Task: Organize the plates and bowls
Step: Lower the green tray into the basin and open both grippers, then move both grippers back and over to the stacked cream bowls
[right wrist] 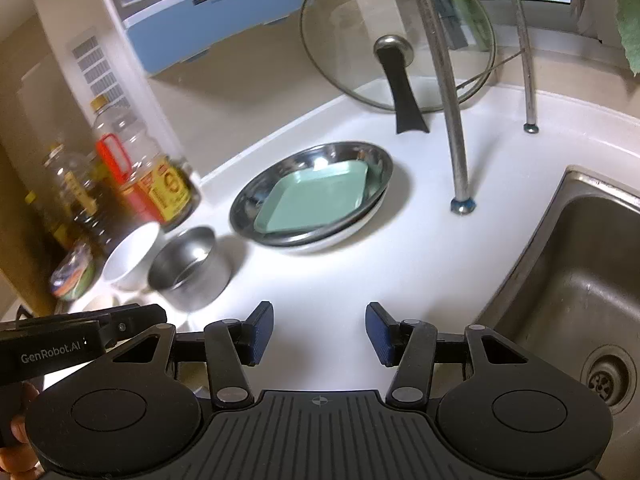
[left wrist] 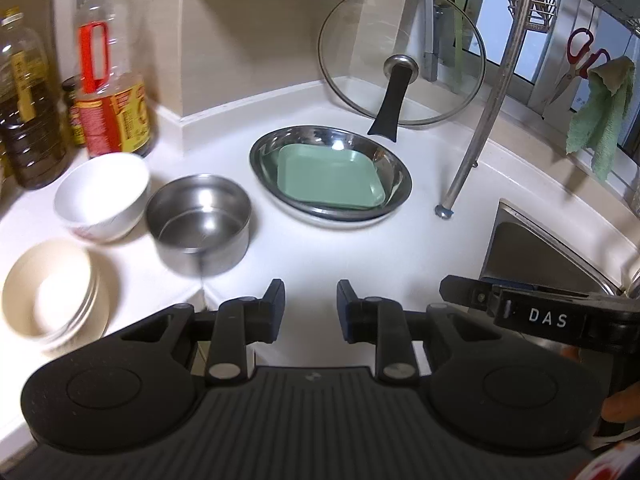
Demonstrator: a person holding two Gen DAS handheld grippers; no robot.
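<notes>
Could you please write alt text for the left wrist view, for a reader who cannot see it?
An empty, open left claw hangs over a white counter. Ahead, a green plate lies in a steel dish; to the left stand a steel pot, a white bowl and stacked cream bowls.

My view is evenly bright, warm indoor light bouncing off the glossy white countertop point(left wrist: 360, 248). Glare spots sit on the oval stainless steel dish point(left wrist: 330, 174) and the round glass pan lid point(right wrist: 398, 34). The tall oil bottles point(right wrist: 144, 168) smear with motion blur, and fisheye bending curves every edge.
</notes>
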